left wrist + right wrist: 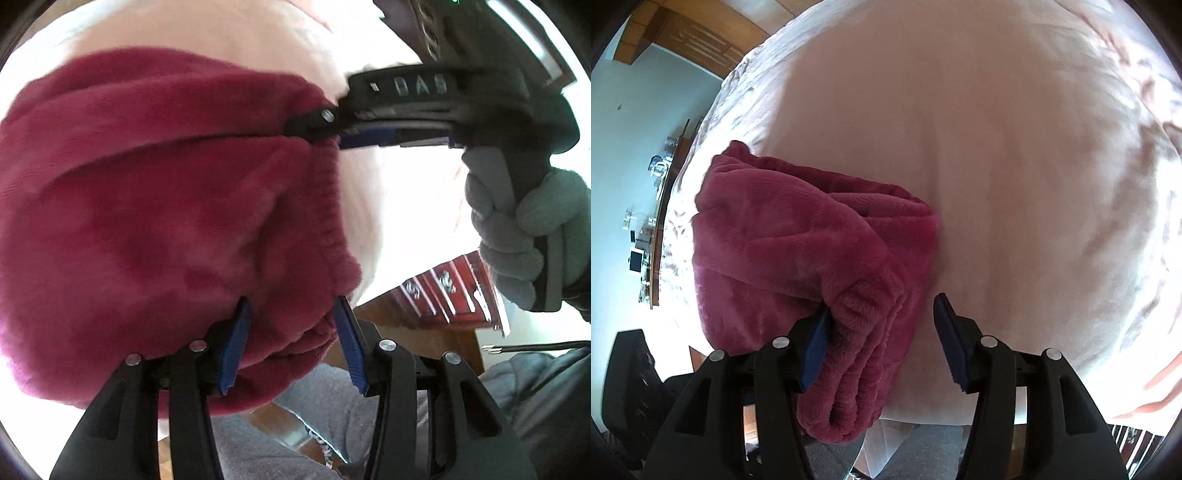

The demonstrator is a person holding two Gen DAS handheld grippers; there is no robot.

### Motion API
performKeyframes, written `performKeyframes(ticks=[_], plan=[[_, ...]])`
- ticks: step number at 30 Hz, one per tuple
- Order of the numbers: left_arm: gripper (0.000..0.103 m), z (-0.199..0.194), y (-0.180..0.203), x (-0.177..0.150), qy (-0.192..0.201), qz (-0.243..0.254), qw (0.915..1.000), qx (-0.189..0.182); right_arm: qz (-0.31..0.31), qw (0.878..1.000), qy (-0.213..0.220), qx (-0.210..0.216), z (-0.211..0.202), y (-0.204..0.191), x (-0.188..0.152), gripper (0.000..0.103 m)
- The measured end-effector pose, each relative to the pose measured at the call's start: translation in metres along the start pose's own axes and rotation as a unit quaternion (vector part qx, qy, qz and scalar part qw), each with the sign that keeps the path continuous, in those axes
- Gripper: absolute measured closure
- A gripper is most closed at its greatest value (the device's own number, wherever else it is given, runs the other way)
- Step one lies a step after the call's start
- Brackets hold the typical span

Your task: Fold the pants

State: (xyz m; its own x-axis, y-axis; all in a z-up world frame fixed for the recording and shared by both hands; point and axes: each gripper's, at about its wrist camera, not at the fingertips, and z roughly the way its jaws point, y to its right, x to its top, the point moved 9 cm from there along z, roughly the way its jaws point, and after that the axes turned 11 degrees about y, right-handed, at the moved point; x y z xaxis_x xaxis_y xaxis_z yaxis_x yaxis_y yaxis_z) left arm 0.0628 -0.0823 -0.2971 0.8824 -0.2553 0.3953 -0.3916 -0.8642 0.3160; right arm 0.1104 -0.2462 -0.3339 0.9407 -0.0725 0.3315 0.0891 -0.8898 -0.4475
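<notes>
Left claw [291, 332] open, blue pads either side of pants' near edge. Right claw [882, 343] open, ribbed waistband between its pads. Folded maroon fleece pants [798, 258] lie on pink bed [1015, 166], near left corner.

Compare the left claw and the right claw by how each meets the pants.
The left claw has the pants filling its gap from finger to finger. The right claw has fabric only against one finger, with bare sheet by the other. The left claw meets mostly smooth plush, while the right claw meets the ribbed waistband. Both are spread wide and have blue pads.
</notes>
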Motion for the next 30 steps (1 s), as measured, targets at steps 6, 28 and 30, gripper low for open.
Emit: performKeyframes(ticks=[6, 28, 30], plan=[[0.055, -0.052, -0.033, 0.010, 0.067, -0.042, 0.9960, 0.041, -0.023, 0.999, 0.025, 0.017, -0.027, -0.022, 0.026, 0.048], [0.055, -0.089, -0.146, -0.018, 0.084, -0.124, 0.9844, 0.093, -0.199, 0.978, -0.024, 0.063, 0.098, -0.228, 0.121, 0.048], [0.055, -0.082, -0.145, -0.019, 0.079, -0.118, 0.9859, 0.089, -0.212, 0.975, -0.049, 0.049, 0.117, -0.229, 0.115, 0.065]])
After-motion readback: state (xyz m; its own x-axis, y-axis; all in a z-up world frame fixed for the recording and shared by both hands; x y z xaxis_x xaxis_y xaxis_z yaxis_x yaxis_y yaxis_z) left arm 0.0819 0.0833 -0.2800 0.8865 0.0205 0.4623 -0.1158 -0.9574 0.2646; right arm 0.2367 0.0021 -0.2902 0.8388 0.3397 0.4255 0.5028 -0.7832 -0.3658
